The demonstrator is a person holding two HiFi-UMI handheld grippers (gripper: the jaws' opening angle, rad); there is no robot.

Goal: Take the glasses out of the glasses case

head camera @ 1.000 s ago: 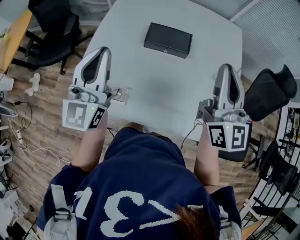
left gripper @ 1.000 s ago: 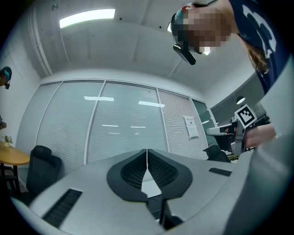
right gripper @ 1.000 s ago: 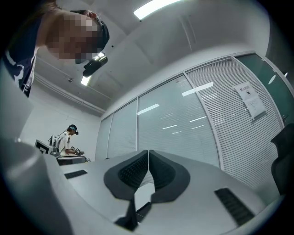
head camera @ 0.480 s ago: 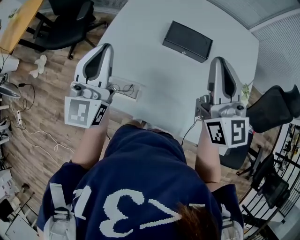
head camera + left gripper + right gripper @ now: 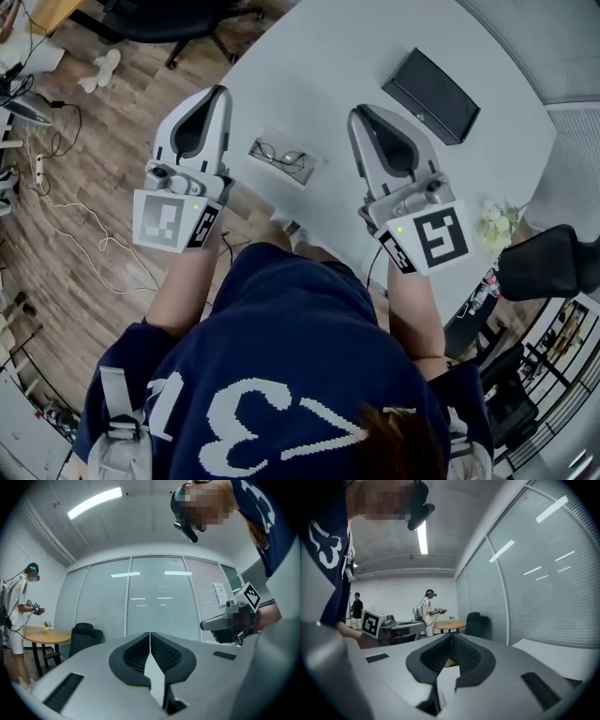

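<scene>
While the left gripper (image 5: 219,92) and right gripper (image 5: 357,113) hold their fingers closed on nothing near the pale grey worktop (image 5: 328,56) edge, the shut black rectangular glasses case (image 5: 432,96) lies just beyond the right gripper.

White table (image 5: 330,54) — black box (image 5: 433,82); glasses (image 5: 281,157)

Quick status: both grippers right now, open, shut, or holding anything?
Left gripper: shut, nothing between the jaws.
Right gripper: shut, nothing between the jaws.
</scene>
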